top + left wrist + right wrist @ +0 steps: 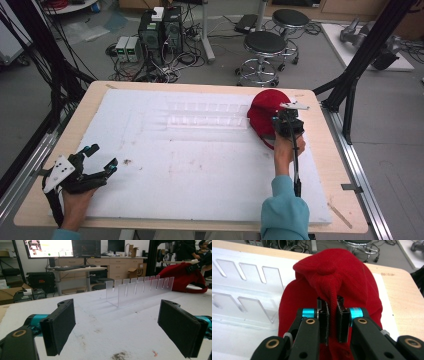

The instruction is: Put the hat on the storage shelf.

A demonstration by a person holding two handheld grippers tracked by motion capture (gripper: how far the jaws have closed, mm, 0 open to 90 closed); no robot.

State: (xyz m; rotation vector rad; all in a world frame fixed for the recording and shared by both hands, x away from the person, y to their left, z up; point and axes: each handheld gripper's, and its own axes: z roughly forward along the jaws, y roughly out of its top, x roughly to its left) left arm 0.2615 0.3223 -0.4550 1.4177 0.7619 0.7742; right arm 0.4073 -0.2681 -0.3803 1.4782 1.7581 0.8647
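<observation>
A red cap (264,114) (337,280) lies at the right end of the white board, beside a clear plastic slotted rack (207,115) (242,290). My right gripper (286,123) (333,320) is shut on a pinched fold of the cap's cloth, the two pads pressing it from both sides. At the near left corner my left gripper (101,158) (117,327) stands open, low over the board, with nothing between its pads (60,325). From there the rack (140,288) and the cap (182,275) show farther off.
The white foam board (200,165) covers most of the wooden table (330,165). Two stools (265,50) and computer boxes with cables (160,35) stand on the floor beyond the far edge. A black frame post (360,55) rises at the far right.
</observation>
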